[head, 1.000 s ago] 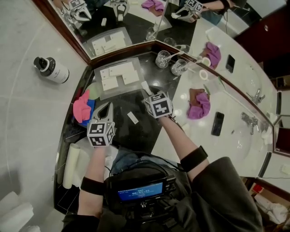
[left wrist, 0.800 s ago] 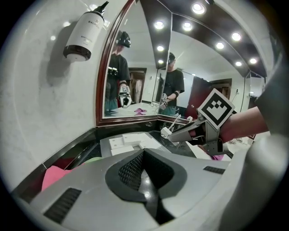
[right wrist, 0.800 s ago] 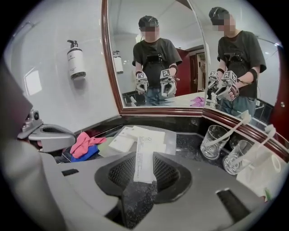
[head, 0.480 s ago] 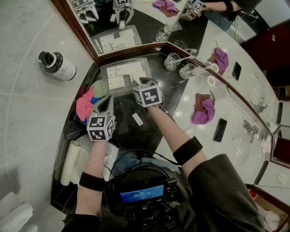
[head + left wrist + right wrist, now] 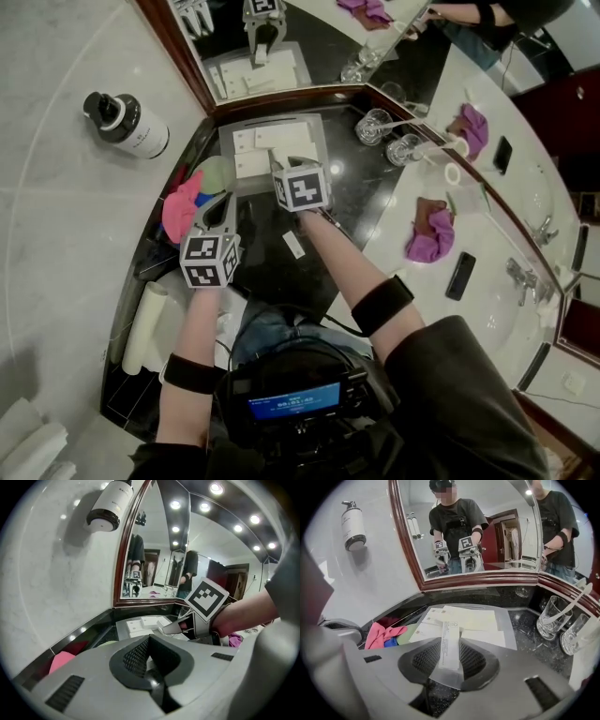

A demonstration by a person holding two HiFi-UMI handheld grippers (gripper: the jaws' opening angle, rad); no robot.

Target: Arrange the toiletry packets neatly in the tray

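Black speckled stone forms the corner counter (image 5: 352, 202) in the head view, under a wood-framed mirror (image 5: 281, 37). A grey rectangular tray (image 5: 316, 131) sits at the back corner, holding flat white toiletry packets (image 5: 258, 142) laid side by side. The right gripper (image 5: 278, 167) reaches over the tray's near edge. The left gripper (image 5: 225, 199) hangs beside a pink cloth (image 5: 178, 211). One loose packet (image 5: 294, 245) lies on the counter, its long axis slanting towards the tray.

In the left gripper view, the mesh-padded jaws are pressed together with nothing between them, aimed at the tray. A pump bottle (image 5: 110, 503) is mounted on the marbled wall; its label cannot be read.

In the right gripper view, the jaws are clamped on a narrow white paper packet (image 5: 450, 637). Its long axis runs along the jaws, and its far end points at the tray and overlaps the packets there. The packet carries a small emblem and fine print too small to read. Two ribbed glasses (image 5: 551, 613) stand to the right.
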